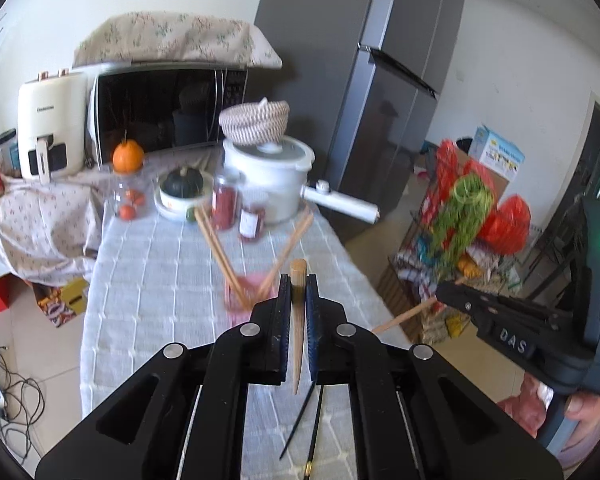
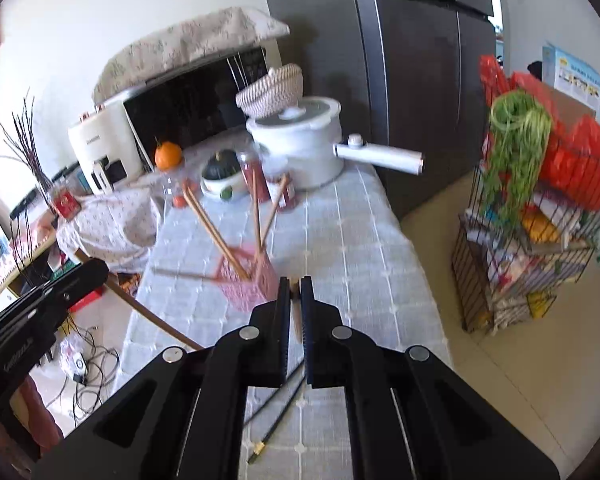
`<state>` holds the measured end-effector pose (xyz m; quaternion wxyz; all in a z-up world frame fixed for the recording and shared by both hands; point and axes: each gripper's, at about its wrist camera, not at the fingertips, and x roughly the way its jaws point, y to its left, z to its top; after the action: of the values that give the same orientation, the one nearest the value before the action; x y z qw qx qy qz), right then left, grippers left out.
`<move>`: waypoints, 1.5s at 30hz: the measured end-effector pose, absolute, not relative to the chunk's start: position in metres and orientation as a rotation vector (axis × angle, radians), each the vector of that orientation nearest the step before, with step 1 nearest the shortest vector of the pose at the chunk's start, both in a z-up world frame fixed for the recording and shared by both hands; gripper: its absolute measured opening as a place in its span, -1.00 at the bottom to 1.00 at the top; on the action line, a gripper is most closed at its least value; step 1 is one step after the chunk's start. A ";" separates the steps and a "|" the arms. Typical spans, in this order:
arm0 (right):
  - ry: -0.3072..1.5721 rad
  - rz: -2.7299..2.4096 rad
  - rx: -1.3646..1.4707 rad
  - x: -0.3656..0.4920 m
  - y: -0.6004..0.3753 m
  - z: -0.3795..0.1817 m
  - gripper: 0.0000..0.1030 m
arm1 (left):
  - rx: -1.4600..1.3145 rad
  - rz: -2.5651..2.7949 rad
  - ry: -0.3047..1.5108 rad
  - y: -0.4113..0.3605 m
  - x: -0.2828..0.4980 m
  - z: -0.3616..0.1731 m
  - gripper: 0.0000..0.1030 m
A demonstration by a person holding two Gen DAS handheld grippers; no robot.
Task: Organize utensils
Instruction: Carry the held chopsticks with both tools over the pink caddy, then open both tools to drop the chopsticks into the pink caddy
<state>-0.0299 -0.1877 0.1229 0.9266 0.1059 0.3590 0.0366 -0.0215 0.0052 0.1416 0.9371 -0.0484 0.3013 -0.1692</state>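
Above the desk (image 1: 148, 264), my left tongs (image 1: 299, 280) and right tongs (image 2: 295, 284) each pinch a chopstick (image 1: 299, 320); next, I judge, both go tip-down into the pink holder (image 2: 244, 284).

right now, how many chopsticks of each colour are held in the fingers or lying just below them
wooden chopsticks, one in the left gripper, one in the right gripper: 2
black chopsticks on the tablecloth: 2
total: 4

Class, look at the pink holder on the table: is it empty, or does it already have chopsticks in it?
Not empty. The pink holder already has several wooden chopsticks standing in it, leaning outward in different directions above its rim.
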 end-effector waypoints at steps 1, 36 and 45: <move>0.729 0.078 0.221 -0.026 -0.188 0.129 -0.89 | -0.105 -0.339 0.609 0.006 -0.016 0.147 -0.87; 0.594 0.154 0.206 0.037 -0.139 0.185 -0.89 | -0.280 -0.165 0.562 0.066 0.032 0.120 -0.68; 0.582 0.111 0.199 0.075 -0.121 0.160 -0.89 | -0.371 -0.109 0.580 0.101 0.035 0.093 -0.67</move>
<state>0.0752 -0.1206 0.1601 0.9516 0.0977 0.2863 0.0547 0.0349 0.1009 0.0934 0.9399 -0.1817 0.2842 -0.0536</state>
